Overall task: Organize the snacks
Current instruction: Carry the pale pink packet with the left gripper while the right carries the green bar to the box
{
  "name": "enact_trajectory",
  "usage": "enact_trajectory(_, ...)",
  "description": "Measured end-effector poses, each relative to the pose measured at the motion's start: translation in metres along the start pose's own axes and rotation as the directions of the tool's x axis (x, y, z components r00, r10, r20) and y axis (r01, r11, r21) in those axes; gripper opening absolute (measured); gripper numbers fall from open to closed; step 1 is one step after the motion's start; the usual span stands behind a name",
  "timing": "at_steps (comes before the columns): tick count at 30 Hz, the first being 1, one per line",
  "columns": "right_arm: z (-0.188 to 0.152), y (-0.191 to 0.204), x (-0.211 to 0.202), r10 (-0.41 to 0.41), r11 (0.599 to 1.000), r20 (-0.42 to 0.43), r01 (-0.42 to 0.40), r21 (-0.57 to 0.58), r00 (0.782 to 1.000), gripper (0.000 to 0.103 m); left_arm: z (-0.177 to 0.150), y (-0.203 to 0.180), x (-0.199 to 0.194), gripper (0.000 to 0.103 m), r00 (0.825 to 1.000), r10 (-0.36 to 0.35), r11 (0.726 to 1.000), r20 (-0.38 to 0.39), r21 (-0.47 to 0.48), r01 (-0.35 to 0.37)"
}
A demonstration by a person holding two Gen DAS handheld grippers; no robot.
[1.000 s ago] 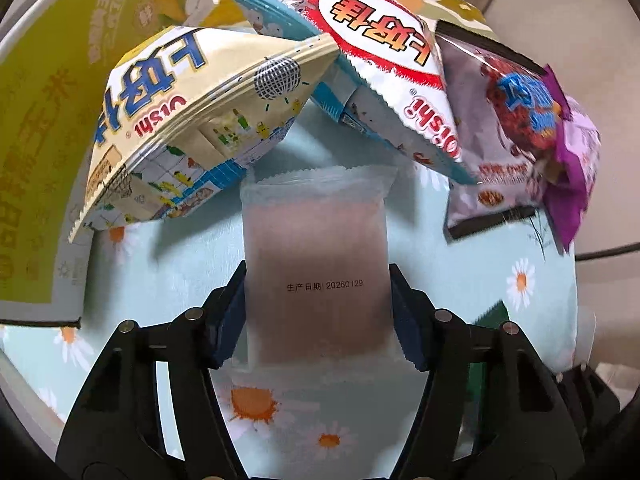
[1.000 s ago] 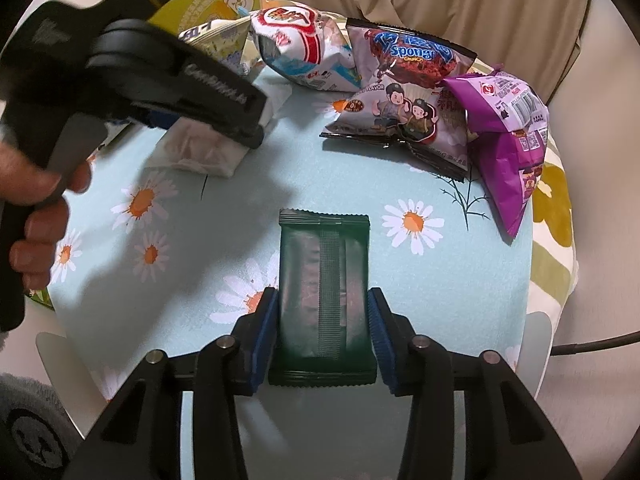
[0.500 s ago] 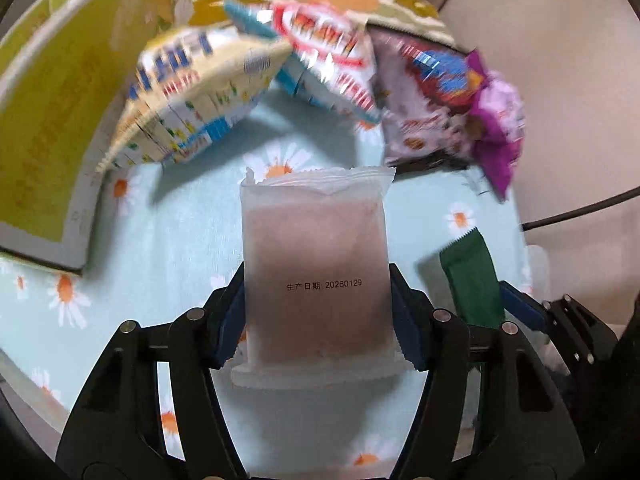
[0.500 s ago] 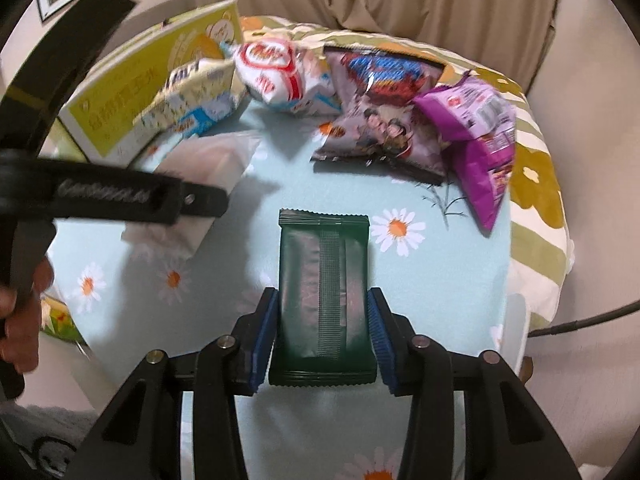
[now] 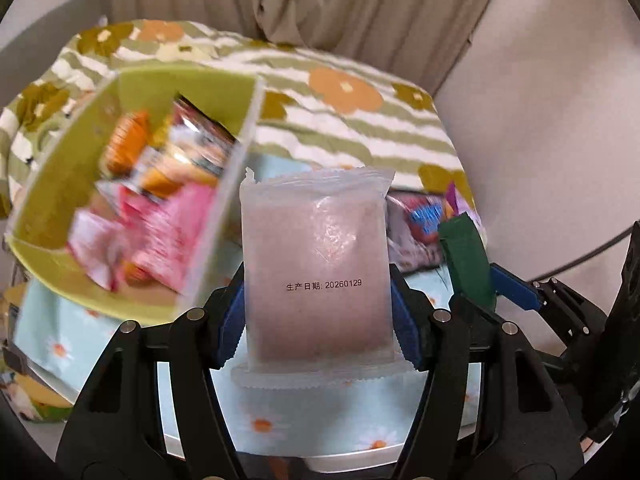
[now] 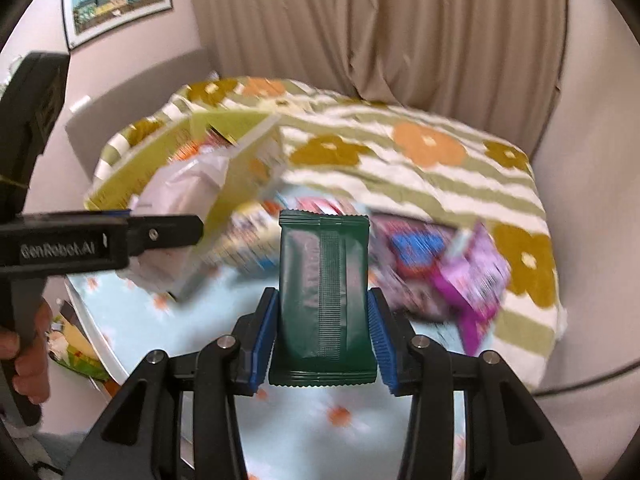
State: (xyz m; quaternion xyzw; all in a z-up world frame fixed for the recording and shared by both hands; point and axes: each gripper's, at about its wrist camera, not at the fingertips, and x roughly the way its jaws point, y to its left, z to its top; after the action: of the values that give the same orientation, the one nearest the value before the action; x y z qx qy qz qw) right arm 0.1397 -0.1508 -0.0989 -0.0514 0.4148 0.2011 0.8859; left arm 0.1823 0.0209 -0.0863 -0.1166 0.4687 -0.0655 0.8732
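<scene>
My left gripper (image 5: pixel 318 308) is shut on a translucent pink snack packet (image 5: pixel 316 264) with a printed date, held above the daisy-print table (image 5: pixel 320 420). My right gripper (image 6: pixel 323 332) is shut on a dark green snack packet (image 6: pixel 323 292), also lifted; that packet shows at the right in the left wrist view (image 5: pixel 466 264). A yellow-green box (image 5: pixel 60 184) with several snack packs inside stands to the left, its near wall (image 5: pixel 224 208) beside the pink packet. The left gripper and its packet (image 6: pixel 180 192) appear by the box (image 6: pixel 224 184) in the right wrist view.
Large snack bags lie at the table's back: a white-blue one (image 6: pixel 248 240), a red-blue one (image 6: pixel 412 248) and a purple one (image 6: pixel 476 276). A flower-striped blanket (image 6: pixel 400 152) lies behind, then curtains and wall. A cable (image 5: pixel 592 252) runs at the right.
Both grippers have risen from the table with their packets and tilted up. The left one has moved left, so the box's open inside now shows.
</scene>
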Motion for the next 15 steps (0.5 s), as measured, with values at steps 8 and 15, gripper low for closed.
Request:
enact_trajectory(8,0.062,0.080,0.025,0.073,0.997,0.045,-0.072,-0.024,0.996,0.041,0.043,0.105,-0.022,0.060,0.998,0.063,0.998,0.007,-0.017,-0.063)
enact_trajectory(15,0.097,0.129,0.069,0.130,0.990,0.008,-0.130,0.058,0.992,0.041,0.063,0.190,0.008,0.060,0.992,0.117,0.993,-0.055,0.016,-0.116)
